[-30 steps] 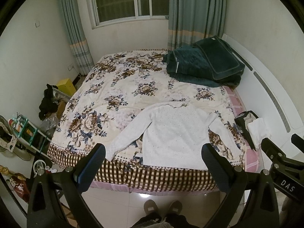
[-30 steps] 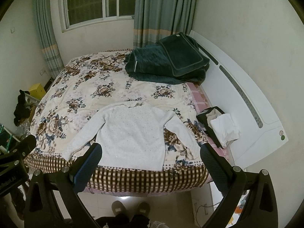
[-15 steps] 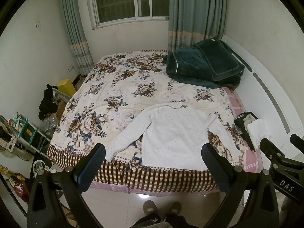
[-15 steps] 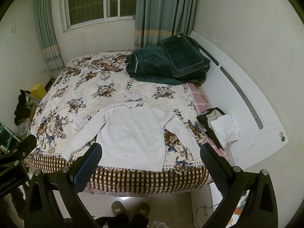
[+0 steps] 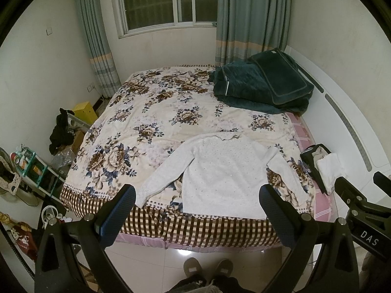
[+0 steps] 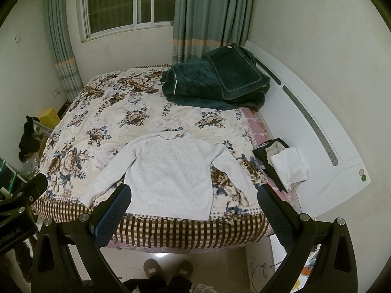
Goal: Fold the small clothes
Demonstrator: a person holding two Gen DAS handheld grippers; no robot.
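Note:
A small white long-sleeved sweater (image 5: 224,173) lies flat on the floral bedspread (image 5: 151,112) near the bed's front edge, sleeves spread to both sides, collar away from me. It also shows in the right wrist view (image 6: 171,173). My left gripper (image 5: 198,195) is open and empty, held above the floor in front of the bed. My right gripper (image 6: 193,195) is open and empty, also short of the bed. The right gripper's body (image 5: 366,217) shows at the right of the left wrist view.
A dark green folded quilt (image 6: 215,78) lies at the bed's far right. A black bag with white folded cloth (image 6: 283,166) sits at the bed's right edge by the white headboard (image 6: 325,131). Clutter and a shelf (image 5: 34,168) stand left of the bed. My slippers (image 5: 207,266) are below.
Both views have shifted very slightly; the bed sits a little lower in the frames. The sweater has not moved and both grippers stay open.

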